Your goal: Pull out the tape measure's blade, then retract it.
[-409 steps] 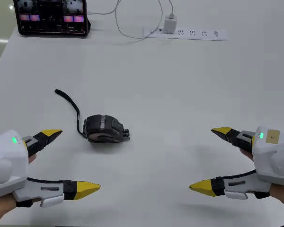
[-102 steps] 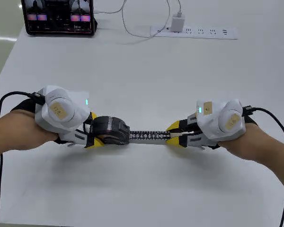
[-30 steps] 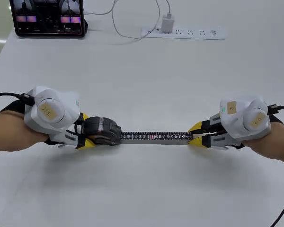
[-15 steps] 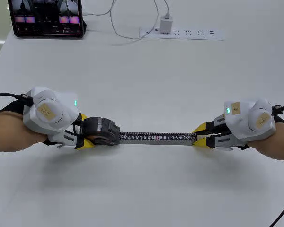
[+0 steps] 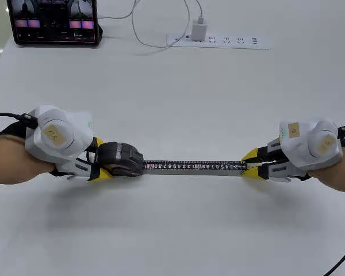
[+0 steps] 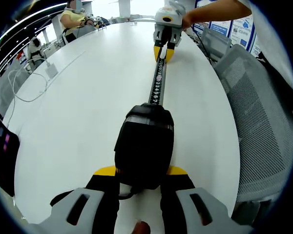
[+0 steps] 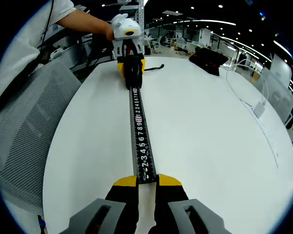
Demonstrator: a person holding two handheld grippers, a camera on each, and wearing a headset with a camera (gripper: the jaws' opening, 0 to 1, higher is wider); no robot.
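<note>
The black tape measure case (image 5: 119,158) rests on the white table (image 5: 178,92), with my left gripper (image 5: 101,165) shut around it; in the left gripper view the case (image 6: 144,144) fills the space between the yellow fingertips (image 6: 105,171). Its dark numbered blade (image 5: 194,167) stretches rightward along the tabletop to my right gripper (image 5: 250,164), which is shut on the blade's end. From the right gripper view the blade (image 7: 140,141) runs straight away to the case (image 7: 132,69) in the far gripper (image 7: 130,62). The left gripper view looks along the blade (image 6: 156,84) to the far gripper (image 6: 164,51).
A tablet with a lit screen (image 5: 53,22) stands at the table's back left. A white power strip (image 5: 218,41) with a plugged charger and cable lies at the back centre. Grey mesh chairs (image 6: 256,112) line the table's near edge.
My right gripper has drawn further right with the blade's end, so more numbered blade lies exposed. The left gripper and the case have stayed in place.
</note>
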